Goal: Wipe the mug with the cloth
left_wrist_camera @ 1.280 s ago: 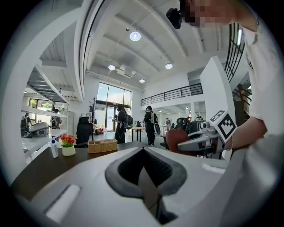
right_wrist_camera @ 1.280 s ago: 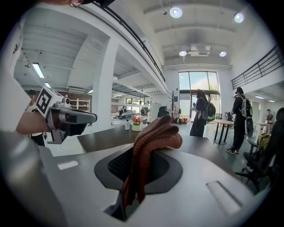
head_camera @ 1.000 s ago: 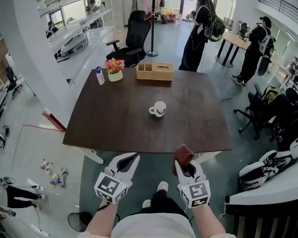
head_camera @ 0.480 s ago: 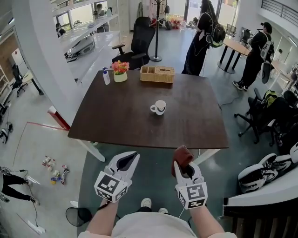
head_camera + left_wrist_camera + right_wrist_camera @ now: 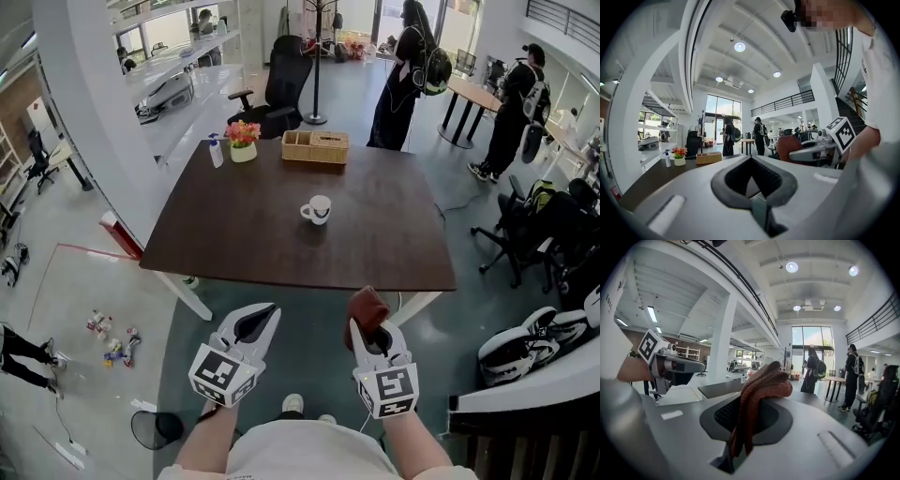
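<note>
Head view: a dark brown table (image 5: pixel 234 244) fills the middle. A white mug (image 5: pixel 317 210) stands upright near the table's centre, its handle pointing left. Along the table's far edge sit a wicker basket (image 5: pixel 315 146), a flower pot (image 5: pixel 243 141) and a spray bottle (image 5: pixel 216 150). Both grippers hover off the table's near edge, well apart from the mug. The left gripper (image 5: pixel 268 311) is closed and empty. The right gripper (image 5: pixel 366 326) pinches a rust-red cloth (image 5: pixel 367 306).

Left gripper view: the jaws are pressed together with nothing between them. The table stretches away behind them, to the left.

Right gripper view: the jaws clamp the cloth, which is bunched and folded over their tips. The table's edge lies just beyond.
</note>
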Available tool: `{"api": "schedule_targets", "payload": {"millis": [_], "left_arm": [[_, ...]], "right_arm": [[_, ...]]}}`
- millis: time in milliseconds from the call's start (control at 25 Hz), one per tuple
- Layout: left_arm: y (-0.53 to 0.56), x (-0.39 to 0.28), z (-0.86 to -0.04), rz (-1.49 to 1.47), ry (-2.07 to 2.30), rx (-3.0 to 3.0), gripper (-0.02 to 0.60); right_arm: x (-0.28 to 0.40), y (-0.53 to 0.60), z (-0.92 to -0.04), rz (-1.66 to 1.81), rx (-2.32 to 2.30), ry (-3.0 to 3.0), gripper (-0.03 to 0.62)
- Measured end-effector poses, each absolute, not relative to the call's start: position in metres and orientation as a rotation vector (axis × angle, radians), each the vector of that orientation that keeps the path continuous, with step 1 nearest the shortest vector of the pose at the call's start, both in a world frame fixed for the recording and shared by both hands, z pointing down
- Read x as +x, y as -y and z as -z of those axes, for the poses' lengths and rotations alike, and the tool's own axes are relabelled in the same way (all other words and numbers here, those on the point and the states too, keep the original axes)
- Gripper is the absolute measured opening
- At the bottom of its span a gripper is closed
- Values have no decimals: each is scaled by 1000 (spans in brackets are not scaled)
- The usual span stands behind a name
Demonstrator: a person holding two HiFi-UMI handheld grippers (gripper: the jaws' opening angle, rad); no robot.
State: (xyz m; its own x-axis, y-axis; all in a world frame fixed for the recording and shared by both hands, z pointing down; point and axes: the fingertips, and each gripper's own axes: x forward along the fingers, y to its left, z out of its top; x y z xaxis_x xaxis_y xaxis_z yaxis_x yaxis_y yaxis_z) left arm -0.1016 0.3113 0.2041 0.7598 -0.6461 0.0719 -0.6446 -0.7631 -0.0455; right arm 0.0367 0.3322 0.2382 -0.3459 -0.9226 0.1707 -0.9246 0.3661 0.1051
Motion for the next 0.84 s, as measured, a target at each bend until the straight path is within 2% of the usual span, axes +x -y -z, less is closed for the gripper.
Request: {"api": "schedule_targets", "payload": {"millis": [840], "left_arm": [[-330,-104,-206,119,-1030,-2958,0]], "right_arm": [[29,-349,-246,-92,1697,2429,71]]}}
